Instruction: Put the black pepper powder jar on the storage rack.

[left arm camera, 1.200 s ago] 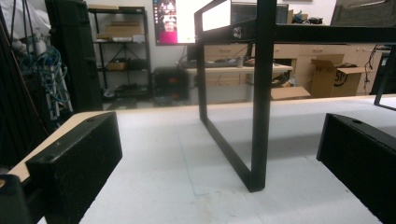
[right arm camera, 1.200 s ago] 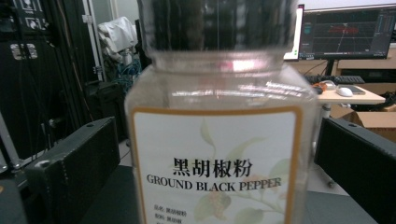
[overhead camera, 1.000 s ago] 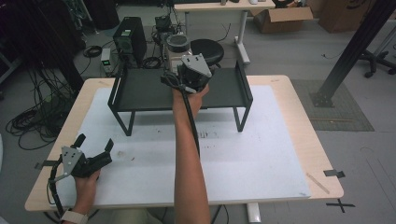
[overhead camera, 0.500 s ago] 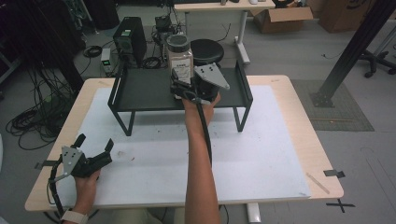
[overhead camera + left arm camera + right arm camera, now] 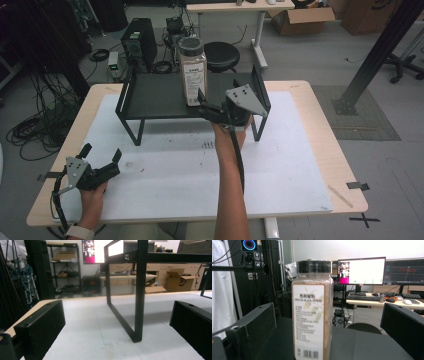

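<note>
A tall clear jar of ground black pepper with a black lid stands upright on the black metal shelf at the back of the table. My right gripper is open at the shelf's front edge, just right of the jar and apart from it. In the right gripper view the jar stands between and beyond the spread jaws of the right gripper. My left gripper rests open at the table's front left. The left gripper faces a shelf leg with nothing between its jaws.
The shelf stands on a white mat that covers most of the wooden table. Behind the table are a computer tower, a black stool and floor cables. A black post rises at the right.
My right gripper has drawn back from the jar, toward the shelf's front right. The jar stays upright on the shelf. The left gripper has not moved.
</note>
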`<act>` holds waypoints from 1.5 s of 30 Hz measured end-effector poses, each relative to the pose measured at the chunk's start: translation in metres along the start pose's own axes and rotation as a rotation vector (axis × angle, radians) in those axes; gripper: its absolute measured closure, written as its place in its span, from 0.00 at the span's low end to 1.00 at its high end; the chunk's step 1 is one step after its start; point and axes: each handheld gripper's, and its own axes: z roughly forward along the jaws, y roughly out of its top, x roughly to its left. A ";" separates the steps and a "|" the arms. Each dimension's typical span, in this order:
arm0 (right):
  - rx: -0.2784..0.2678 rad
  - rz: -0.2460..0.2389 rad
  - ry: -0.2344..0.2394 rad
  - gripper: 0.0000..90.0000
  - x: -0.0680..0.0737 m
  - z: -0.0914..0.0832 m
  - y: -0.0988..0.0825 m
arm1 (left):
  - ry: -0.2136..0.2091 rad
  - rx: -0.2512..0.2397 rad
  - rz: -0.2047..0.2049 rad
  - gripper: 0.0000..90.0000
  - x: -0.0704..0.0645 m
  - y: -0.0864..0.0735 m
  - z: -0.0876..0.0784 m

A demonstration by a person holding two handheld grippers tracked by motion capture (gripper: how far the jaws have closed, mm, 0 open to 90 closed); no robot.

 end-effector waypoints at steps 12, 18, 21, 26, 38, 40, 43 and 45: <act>-0.023 -0.013 -0.002 0.00 -0.008 -0.031 -0.018 | 0.000 -0.001 -0.001 0.01 0.000 0.000 0.000; -0.029 -0.023 -0.026 0.00 -0.013 -0.045 -0.031 | 0.000 -0.001 -0.002 0.01 0.000 0.000 0.000; -0.041 -0.027 -0.033 0.00 -0.017 -0.054 -0.040 | 0.000 -0.001 -0.002 0.01 0.000 0.000 0.000; -0.049 -0.026 -0.042 0.00 -0.021 -0.068 -0.055 | 0.000 0.000 -0.001 0.01 0.000 0.000 0.000; -0.021 -0.028 -0.071 0.00 -0.033 -0.090 -0.081 | 0.000 -0.003 -0.003 0.01 0.000 0.000 0.000; -0.014 -0.025 -0.076 0.00 -0.035 -0.092 -0.085 | 0.000 -0.004 -0.005 0.01 0.000 0.000 0.000; -0.005 -0.020 -0.080 0.00 -0.038 -0.094 -0.093 | 0.000 -0.005 -0.007 0.00 0.000 0.000 0.000; 0.004 -0.017 -0.084 0.00 -0.040 -0.095 -0.097 | 0.000 -0.005 -0.007 0.00 0.000 0.000 0.000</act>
